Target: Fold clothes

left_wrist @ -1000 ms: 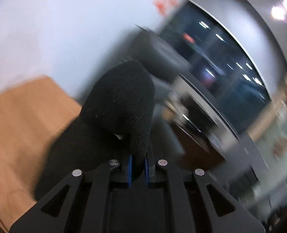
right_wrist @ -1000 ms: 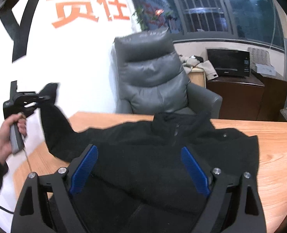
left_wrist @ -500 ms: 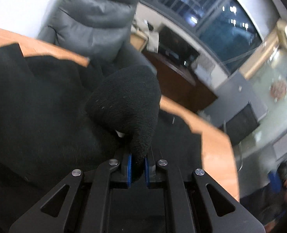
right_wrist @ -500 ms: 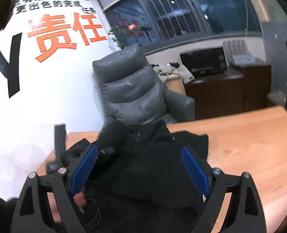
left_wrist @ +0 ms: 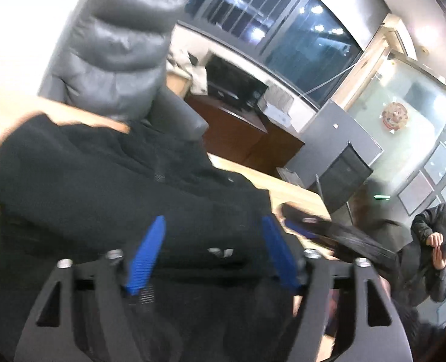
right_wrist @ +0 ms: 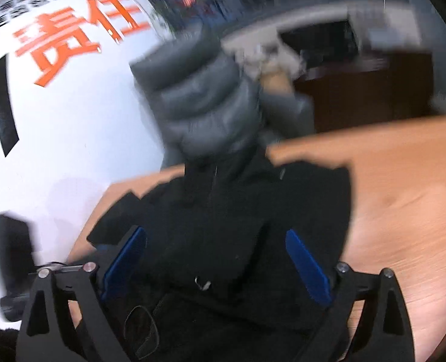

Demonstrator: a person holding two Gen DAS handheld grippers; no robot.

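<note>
A black fleece jacket point(left_wrist: 108, 181) lies on the wooden table point(right_wrist: 404, 199), collar toward the far edge; it also shows in the right wrist view point(right_wrist: 223, 211). A sleeve is folded across its body. My left gripper point(left_wrist: 213, 241) is open and empty just above the jacket's near part. My right gripper point(right_wrist: 216, 256) is open and empty over the jacket's lower middle. Both views are blurred by motion.
A grey padded armchair point(left_wrist: 117, 48) stands behind the table's far edge, also in the right wrist view point(right_wrist: 204, 96). A dark wooden cabinet point(left_wrist: 244, 132) is further back. A white wall with orange characters point(right_wrist: 81, 36) is at the left. A seated person point(left_wrist: 437, 241) is at the right.
My left gripper has opened and let go of the black sleeve, which now lies folded across the jacket. My right gripper stayed open and swung over the jacket.
</note>
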